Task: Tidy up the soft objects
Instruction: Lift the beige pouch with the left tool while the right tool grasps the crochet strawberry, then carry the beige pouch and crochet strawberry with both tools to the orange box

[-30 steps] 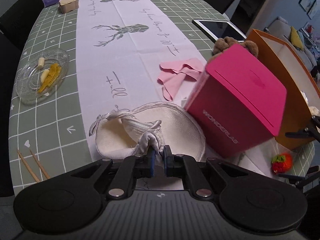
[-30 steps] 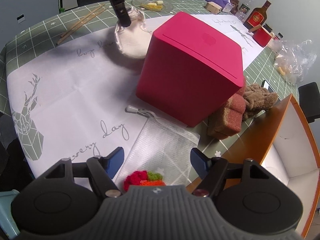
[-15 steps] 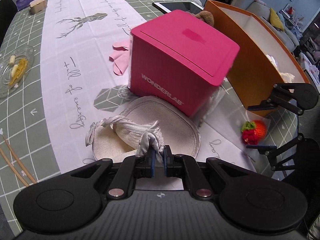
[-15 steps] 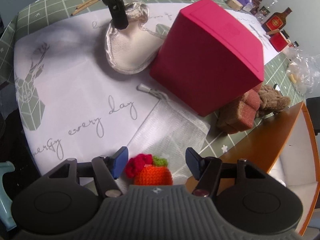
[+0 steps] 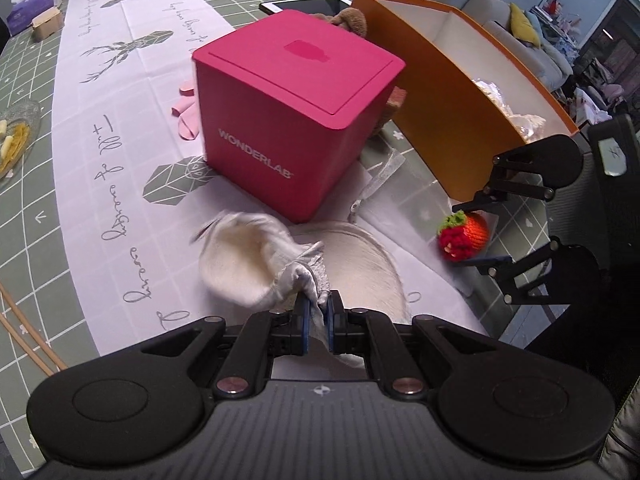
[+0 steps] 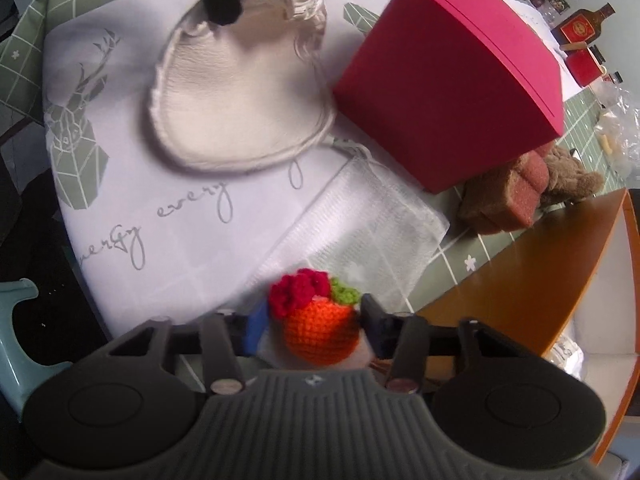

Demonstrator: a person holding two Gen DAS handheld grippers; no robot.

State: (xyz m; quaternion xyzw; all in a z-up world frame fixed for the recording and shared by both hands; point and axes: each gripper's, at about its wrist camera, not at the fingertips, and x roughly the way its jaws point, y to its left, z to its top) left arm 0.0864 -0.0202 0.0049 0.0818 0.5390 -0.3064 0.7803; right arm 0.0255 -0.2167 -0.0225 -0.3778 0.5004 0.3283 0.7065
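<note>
In the left wrist view, the left gripper (image 5: 316,322) at the lower centre of the frame is clamped tight on the gathered mouth of a cream-white, round drawstring fabric pouch (image 5: 248,268), whose body bulges up to the left of the jaws while its flat part lies on the white printed table runner (image 5: 120,128). Just behind the pouch stands a magenta cardboard cube box (image 5: 296,120), and an open orange cardboard box (image 5: 452,112) fills the upper right.

In the right wrist view, the right gripper (image 6: 316,326) at the lower centre has just been closing its jaws around a small crocheted orange ball with a red flower and green leaf (image 6: 316,320); the ball sits between the fingers and both pads appear to touch its sides. It rests on a sheer white mesh bag (image 6: 360,232). The cream pouch (image 6: 236,96) lies in the upper left of this frame.
</note>
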